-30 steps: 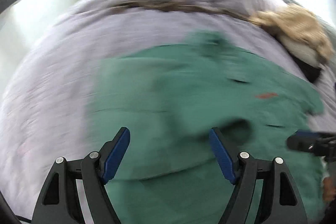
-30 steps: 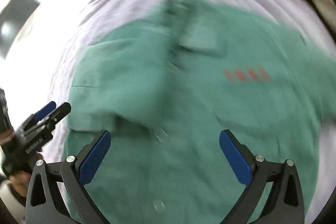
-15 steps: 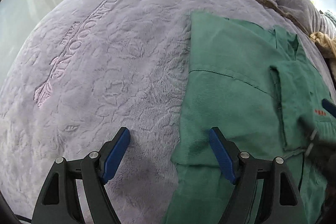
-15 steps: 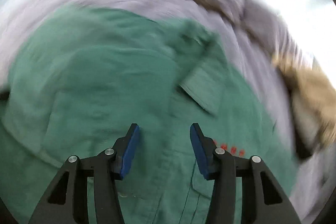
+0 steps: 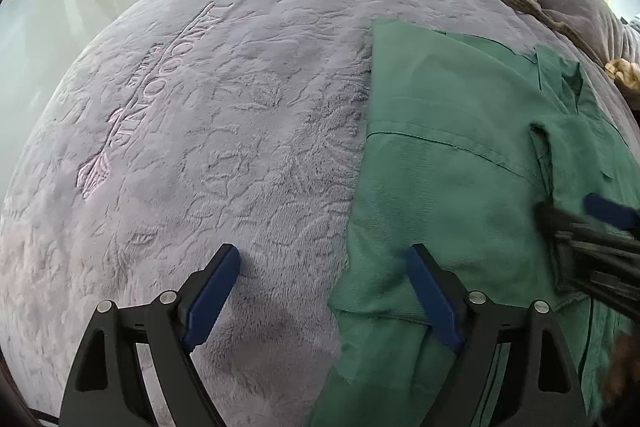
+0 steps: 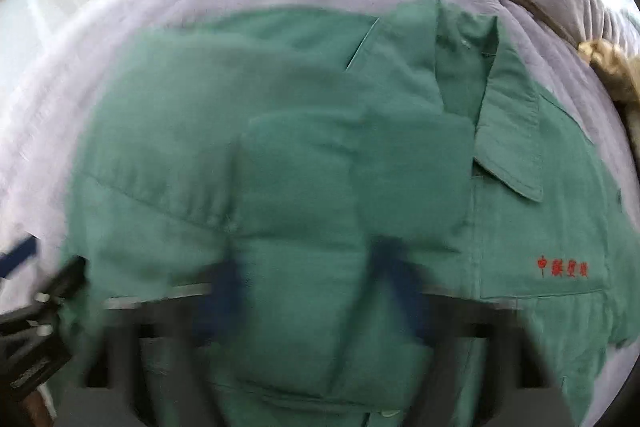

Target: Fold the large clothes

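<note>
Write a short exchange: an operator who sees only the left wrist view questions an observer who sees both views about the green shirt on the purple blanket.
Operator: Is anything printed on the green shirt?
Observer: Yes, red lettering on the chest, just above a pocket seam.
Operator: I only see the right claw from the side. What are its jaws doing?
Observer: They are closing with a puffed fold of shirt fabric between them; blur hides whether they pinch it yet.

Right claw (image 6: 308, 291) now narrower
</note>
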